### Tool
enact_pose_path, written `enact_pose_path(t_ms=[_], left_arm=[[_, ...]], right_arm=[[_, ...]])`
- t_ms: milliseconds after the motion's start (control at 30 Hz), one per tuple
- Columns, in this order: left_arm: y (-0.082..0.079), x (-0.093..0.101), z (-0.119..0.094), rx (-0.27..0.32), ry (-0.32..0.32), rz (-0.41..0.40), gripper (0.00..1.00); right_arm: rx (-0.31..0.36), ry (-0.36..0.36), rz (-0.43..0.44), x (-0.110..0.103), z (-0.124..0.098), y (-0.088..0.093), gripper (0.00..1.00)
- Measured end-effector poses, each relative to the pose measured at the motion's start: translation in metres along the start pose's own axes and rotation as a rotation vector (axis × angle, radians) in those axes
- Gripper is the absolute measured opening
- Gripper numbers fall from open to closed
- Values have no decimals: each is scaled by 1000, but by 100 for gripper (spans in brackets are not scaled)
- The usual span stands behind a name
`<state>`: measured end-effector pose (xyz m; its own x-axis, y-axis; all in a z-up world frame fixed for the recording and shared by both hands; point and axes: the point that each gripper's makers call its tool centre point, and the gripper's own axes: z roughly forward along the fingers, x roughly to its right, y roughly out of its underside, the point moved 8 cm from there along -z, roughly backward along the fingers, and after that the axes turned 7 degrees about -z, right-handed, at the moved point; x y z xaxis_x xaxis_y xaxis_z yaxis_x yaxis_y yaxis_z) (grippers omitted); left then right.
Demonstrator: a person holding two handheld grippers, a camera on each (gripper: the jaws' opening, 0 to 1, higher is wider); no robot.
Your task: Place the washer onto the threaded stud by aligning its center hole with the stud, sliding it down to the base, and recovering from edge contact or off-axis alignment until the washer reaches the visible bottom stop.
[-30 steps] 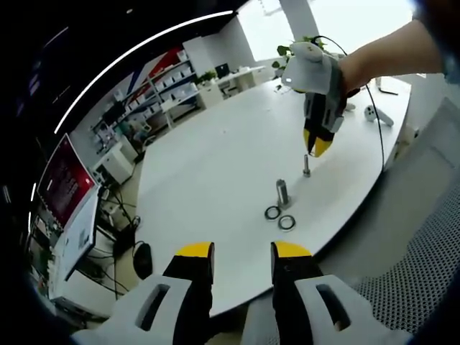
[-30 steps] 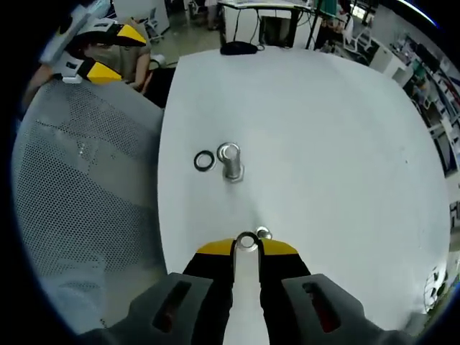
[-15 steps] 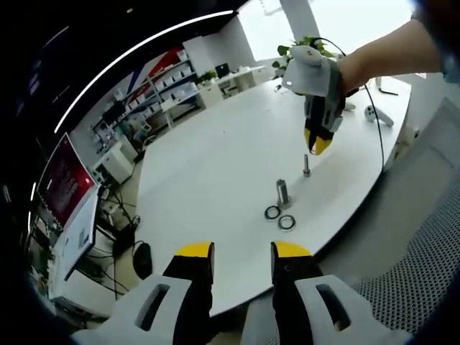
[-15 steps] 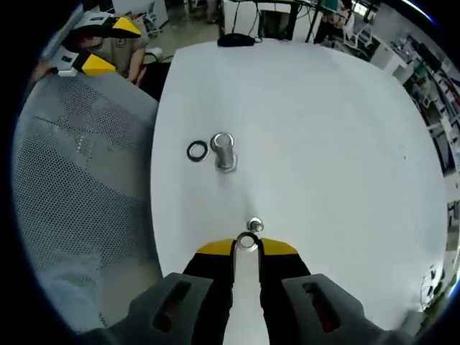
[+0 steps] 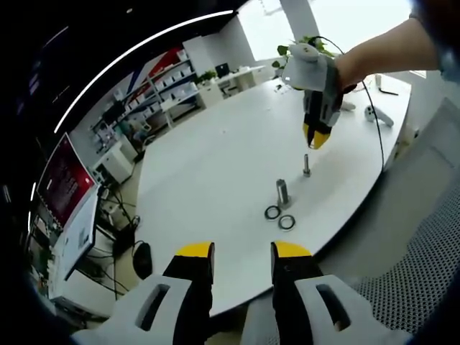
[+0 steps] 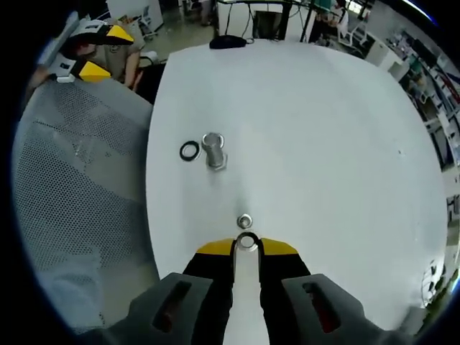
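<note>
The right gripper (image 6: 246, 248) is holding a small metal washer (image 6: 246, 241) pinched at its rim between nearly closed yellow-tipped jaws, and it is hovering over a white surface (image 6: 323, 144). In the right gripper view the washer is showing as a thin silvery ring with a dark center hole, just beside and short of the threaded stud (image 6: 244, 221), which is seen from above as a small grey round top. In the left gripper view the same right gripper (image 5: 316, 136) is hanging point-down above the stud (image 5: 306, 165), a slim upright pin standing apart from a thicker upright bolt (image 5: 282, 192) and 2 dark rings (image 5: 279, 217) lying flat near it. The left gripper (image 5: 243, 251) is waiting low at the near edge with its jaws open and holding nothing. To do this step well, the washer's hole should probably be brought directly over the stud top, kept level and square to the stud's axis, then lowered gently; if the rim catches on the threads, a slight lift and re-centering would likely serve better than pushing. The washer is not yet on the stud.
</note>
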<state>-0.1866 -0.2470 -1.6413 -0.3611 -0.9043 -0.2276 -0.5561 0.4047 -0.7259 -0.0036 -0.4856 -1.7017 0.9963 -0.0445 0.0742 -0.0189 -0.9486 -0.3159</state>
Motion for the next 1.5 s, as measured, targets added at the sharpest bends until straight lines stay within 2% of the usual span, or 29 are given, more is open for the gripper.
enact_pose_path(t_ms=[267, 533, 1500], left_arm=[[0, 0, 0, 2, -3, -3, 29], [0, -1, 0, 3, -5, -5, 29], [0, -1, 0, 3, -7, -5, 29]], right_arm=[[18, 6, -8, 5, -4, -10, 14], [35, -19, -25, -2, -1, -15, 14], [23, -27, -33, -3, -1, -12, 14]])
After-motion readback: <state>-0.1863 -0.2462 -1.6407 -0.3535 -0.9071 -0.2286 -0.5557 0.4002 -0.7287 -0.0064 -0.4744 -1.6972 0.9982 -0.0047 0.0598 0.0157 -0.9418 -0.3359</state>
